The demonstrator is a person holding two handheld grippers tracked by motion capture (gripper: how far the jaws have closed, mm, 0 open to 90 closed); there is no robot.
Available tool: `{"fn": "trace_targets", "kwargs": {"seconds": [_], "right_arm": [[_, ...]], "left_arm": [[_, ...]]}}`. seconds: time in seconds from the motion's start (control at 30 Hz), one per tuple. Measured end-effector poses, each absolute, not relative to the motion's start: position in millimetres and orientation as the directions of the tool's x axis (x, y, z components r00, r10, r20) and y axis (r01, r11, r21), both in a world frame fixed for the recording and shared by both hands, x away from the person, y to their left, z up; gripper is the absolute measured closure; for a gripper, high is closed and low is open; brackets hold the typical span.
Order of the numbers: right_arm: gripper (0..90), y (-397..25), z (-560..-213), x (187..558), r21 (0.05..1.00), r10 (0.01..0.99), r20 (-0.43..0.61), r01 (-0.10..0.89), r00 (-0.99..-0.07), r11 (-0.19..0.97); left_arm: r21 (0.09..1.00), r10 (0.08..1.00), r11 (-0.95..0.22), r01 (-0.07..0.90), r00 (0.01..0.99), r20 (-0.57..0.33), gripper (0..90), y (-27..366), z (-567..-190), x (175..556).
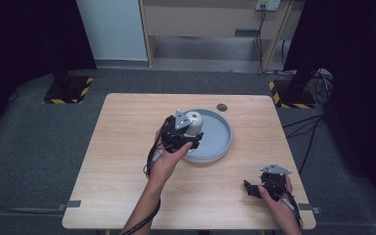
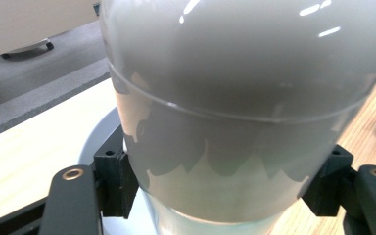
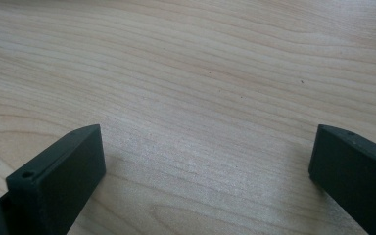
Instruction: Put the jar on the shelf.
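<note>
left gripper is pinching the grey rounded jar, one jaw pressing on each flank, low on the body just above its base. jar is sitting (or hovering just over, can't tell which) the left part of the blue-grey tray, mid table. in the left gripper view the jar is looking glossy and bulging wider above the grip line

right gripper is resting near the front right corner of the table, jaws spread wide, nothing between them but bare wood

risks as i'm reading them:
- surface is looking smooth and shiny, pads are contacting a curved wall → jar could be slipping or rotating in the grip if it's lifted fast
- grip is sitting low, most of the mass looks to be above it → top-heavy, likely tipping toward or away from the hand on any tilt
- there's a seam line running around the body, possibly a lid or two-part shell; if so the upper part could be coming loose, can't confirm
- tray rim is raised, so dragging sideways instead of lifting clear could be catching the base and toppling it
- right hand is well apart, not positioned to be catching anything
</note>
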State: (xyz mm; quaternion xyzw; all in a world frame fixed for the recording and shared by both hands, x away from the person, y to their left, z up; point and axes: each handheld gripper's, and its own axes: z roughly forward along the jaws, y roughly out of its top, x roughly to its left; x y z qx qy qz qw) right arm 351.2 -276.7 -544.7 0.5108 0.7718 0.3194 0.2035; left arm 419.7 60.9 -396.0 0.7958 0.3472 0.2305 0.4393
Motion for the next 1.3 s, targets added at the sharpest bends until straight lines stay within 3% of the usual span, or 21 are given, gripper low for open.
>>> {"fn": "trace_targets", "kwargs": {"seconds": [1.3], "right_arm": [[0.3,-276.9,-544.7,351.3,0.702,0.918,0.009,0.656,-0.397,0.277]], "left_arm": [[0.829,0.775,-0.395,0.397,0.628,0.068,29.0,43.1,-415.3,465.9]]}}
